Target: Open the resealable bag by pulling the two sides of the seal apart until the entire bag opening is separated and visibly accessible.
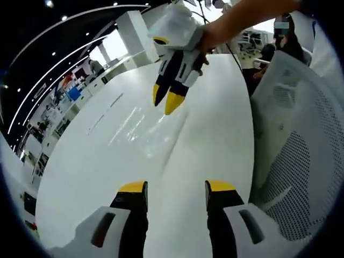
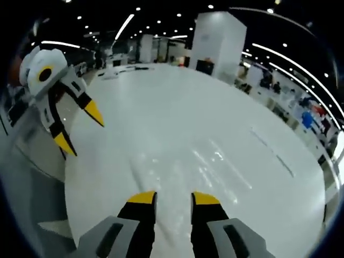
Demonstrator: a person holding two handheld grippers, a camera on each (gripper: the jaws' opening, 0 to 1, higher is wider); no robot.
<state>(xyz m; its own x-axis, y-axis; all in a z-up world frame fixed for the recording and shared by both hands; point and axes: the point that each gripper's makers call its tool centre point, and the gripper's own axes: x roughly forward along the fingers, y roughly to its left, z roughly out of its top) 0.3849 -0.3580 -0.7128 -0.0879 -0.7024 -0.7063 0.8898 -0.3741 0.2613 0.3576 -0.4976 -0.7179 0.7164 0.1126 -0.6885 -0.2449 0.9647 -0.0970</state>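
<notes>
Resealable bag [image 1: 150, 137]: clear plastic, lying flat on the white desk [image 1: 97, 177], visible mostly as glare and creases; also seen in the right gripper view [image 2: 215, 161], ahead of that claw. Contents: cannot tell, the film is too transparent to read. Long axis: appears to run from the near left claw toward the far right claw in the left gripper view; which end carries the seal cannot be told. Left claw [image 1: 176, 188]: yellow-tipped jaws apart, nothing between them, held above the desk just short of the bag; also seen at the left edge of the right gripper view [image 2: 79, 128], jaws spread. Right claw [image 2: 173, 198]: jaws apart with a narrow gap, empty; in the left gripper view [image 1: 164, 99] it points down over the bag's far end, held by a hand [image 1: 207, 40]. White mesh chair [image 1: 301, 150] beside the desk. Pillar [image 2: 219, 40] beyond.
</notes>
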